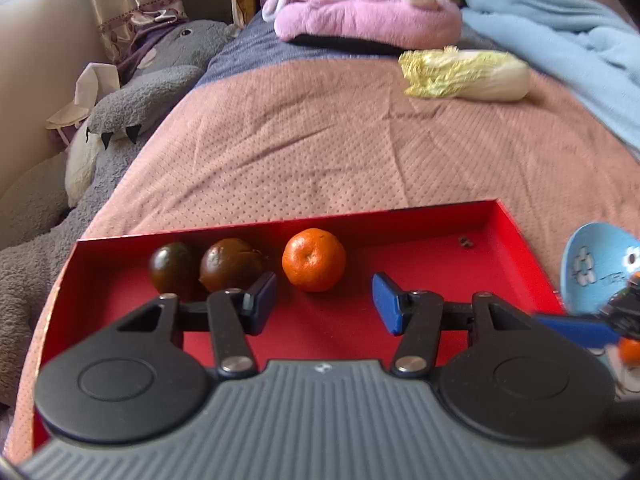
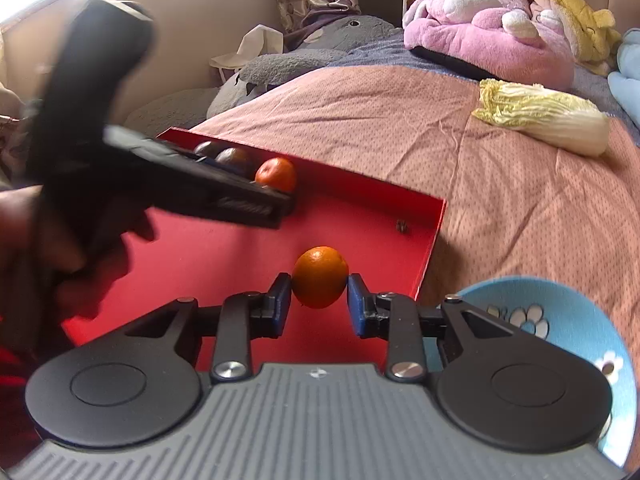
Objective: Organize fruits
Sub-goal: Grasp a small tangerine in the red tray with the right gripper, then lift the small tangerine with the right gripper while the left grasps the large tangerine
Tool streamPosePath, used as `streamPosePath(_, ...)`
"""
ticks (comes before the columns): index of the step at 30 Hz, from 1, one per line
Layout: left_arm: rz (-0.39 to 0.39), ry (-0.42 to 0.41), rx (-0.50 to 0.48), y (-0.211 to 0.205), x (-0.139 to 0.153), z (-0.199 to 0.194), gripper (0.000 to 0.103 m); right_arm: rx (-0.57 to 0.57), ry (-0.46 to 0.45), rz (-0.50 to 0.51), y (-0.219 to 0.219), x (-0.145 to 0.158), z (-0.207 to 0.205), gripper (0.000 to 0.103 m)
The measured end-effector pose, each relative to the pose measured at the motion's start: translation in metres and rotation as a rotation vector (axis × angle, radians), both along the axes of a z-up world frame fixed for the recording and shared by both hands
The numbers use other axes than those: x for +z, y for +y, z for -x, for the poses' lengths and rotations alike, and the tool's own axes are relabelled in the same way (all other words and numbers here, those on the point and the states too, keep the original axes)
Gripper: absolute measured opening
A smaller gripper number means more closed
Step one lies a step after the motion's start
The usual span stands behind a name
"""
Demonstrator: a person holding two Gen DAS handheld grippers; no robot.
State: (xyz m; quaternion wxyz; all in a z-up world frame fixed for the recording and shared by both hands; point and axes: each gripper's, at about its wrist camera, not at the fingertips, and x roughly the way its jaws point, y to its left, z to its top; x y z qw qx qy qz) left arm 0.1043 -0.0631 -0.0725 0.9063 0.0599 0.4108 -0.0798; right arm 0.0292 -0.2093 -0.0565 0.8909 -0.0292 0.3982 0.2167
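A red tray lies on the bed. Along its far wall sit two dark brown fruits and a tangerine. My left gripper is open and empty, just in front of them. My right gripper is shut on a second tangerine and holds it over the tray's right part. In the right wrist view the row of fruits shows behind the left gripper's body. A blue bowl stands right of the tray.
A napa cabbage lies farther back on the pink bedspread. Plush toys, a grey shark and a pink one, and a light blue blanket lie around the bed. A small dark speck is in the tray.
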Motion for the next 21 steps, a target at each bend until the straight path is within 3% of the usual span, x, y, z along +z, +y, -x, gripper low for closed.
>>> streamPosePath(5,-0.025,0.001,0.004,-0.001,-0.009,-0.013,0.054,-0.008,0.019,-0.013,-0.006,-0.003,0.012,0.035)
streamPosePath(8,-0.017,0.001,0.013,0.002,-0.01,-0.016,0.041,-0.004,0.018,-0.015,-0.005,-0.003,0.015,0.035)
streamPosePath(21,0.013,-0.021,0.019,0.003,0.0,0.007,0.039,-0.001,0.003,-0.037,-0.01,0.007,0.03,0.035)
